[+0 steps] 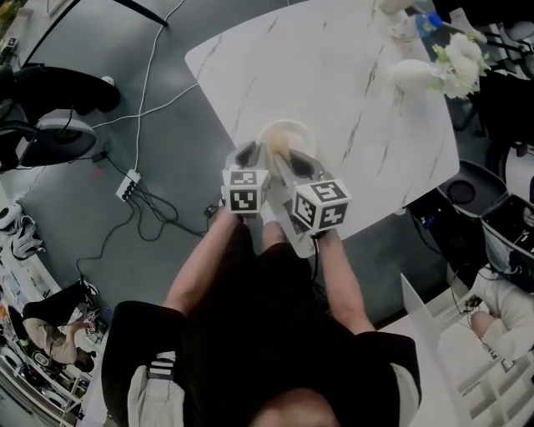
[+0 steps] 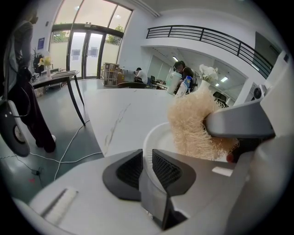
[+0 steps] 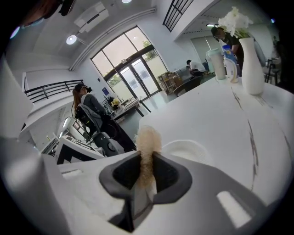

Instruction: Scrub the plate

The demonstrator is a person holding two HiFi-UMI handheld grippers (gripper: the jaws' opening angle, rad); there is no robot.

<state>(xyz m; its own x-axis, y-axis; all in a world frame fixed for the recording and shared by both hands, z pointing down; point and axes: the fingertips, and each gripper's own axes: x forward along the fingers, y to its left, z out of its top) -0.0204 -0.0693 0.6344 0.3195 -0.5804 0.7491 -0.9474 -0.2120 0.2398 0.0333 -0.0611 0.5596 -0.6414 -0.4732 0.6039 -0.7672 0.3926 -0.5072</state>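
A white plate (image 1: 285, 133) lies near the front edge of the marble table (image 1: 350, 83). My left gripper (image 2: 147, 161) is shut on the plate's near rim (image 2: 148, 144), which runs between its black pads. My right gripper (image 3: 147, 166) is shut on a beige fibrous scrubber (image 3: 148, 142), which sticks up out of the jaws. In the left gripper view the scrubber (image 2: 193, 124) rests on the plate's inside, with the right gripper's grey body (image 2: 241, 121) above it. From the head, the left gripper (image 1: 249, 155) and the right gripper (image 1: 297, 162) sit side by side over the plate.
A white vase with white flowers (image 1: 421, 73) and some bottles (image 1: 409, 23) stand at the table's far right. The vase (image 3: 251, 57) shows beyond the plate (image 3: 184, 149). Cables and a power strip (image 1: 128, 185) lie on the grey floor to the left.
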